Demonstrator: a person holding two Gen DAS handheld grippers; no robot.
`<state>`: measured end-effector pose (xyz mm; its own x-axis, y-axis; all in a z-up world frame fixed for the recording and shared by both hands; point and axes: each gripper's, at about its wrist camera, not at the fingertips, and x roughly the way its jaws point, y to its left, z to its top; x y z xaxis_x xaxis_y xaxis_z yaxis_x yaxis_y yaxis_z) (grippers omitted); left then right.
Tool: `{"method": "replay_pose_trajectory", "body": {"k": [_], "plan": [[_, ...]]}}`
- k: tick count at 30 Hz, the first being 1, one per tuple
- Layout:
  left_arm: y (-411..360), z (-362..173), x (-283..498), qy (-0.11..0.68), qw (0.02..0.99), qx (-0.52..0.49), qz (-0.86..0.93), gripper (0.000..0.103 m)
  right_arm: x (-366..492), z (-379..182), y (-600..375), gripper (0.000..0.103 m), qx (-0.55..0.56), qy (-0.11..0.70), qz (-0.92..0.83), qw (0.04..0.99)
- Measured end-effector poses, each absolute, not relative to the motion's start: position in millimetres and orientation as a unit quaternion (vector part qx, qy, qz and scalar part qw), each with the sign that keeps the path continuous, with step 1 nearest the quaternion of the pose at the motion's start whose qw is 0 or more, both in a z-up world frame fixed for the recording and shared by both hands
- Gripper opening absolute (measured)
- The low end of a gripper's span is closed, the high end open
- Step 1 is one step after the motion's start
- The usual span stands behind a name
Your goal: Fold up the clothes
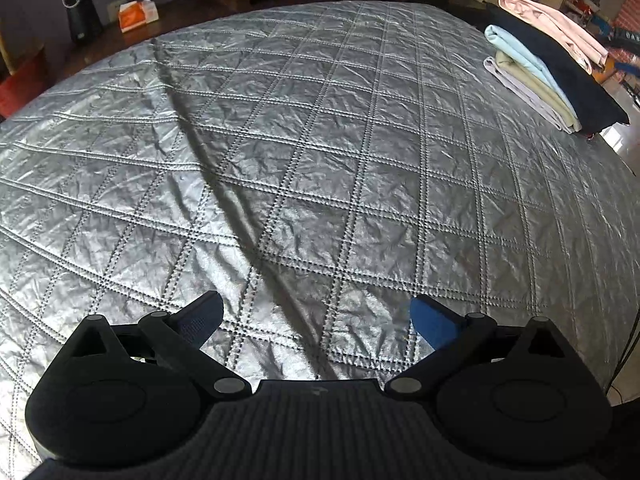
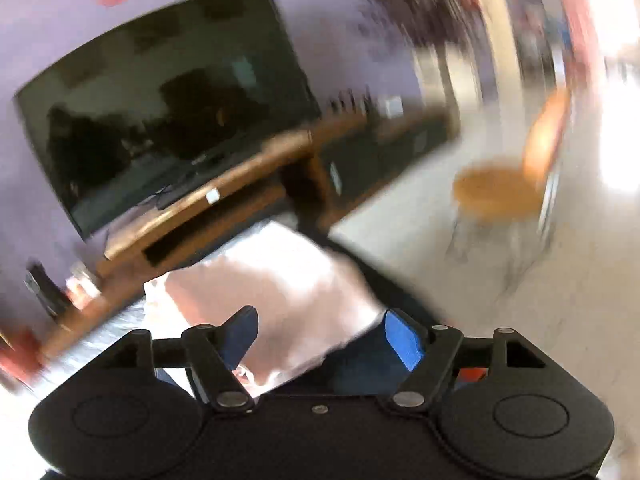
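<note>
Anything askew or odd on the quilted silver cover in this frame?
Mostly tidy. The folded stack at the far right edge is slightly fanned, and the pale pink garment on top lies skewed. A long crease runs across the silver quilted cover.

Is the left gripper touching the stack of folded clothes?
Apart. The left wrist view shows the left gripper open over bare silver quilt, with the stack of folded clothes far off at the quilt's far right edge.
</note>
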<state>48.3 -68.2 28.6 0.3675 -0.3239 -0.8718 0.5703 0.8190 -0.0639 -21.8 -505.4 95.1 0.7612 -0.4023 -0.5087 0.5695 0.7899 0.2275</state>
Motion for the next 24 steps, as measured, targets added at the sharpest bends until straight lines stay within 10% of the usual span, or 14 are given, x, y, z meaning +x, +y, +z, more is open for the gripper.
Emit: {"method": "replay_pose_trajectory", "body": {"k": [13, 24], "plan": [[-83, 33, 47, 0.486, 0.816, 0.13, -0.285, 0.101, 53, 92, -440, 0.049, -0.056, 0.323, -0.175, 0.928], [-74, 56, 10, 0.457, 0.841, 0.107, -0.267, 0.101, -94, 132, -412, 0.085, 0.072, 0.293, -0.181, 0.936]]}}
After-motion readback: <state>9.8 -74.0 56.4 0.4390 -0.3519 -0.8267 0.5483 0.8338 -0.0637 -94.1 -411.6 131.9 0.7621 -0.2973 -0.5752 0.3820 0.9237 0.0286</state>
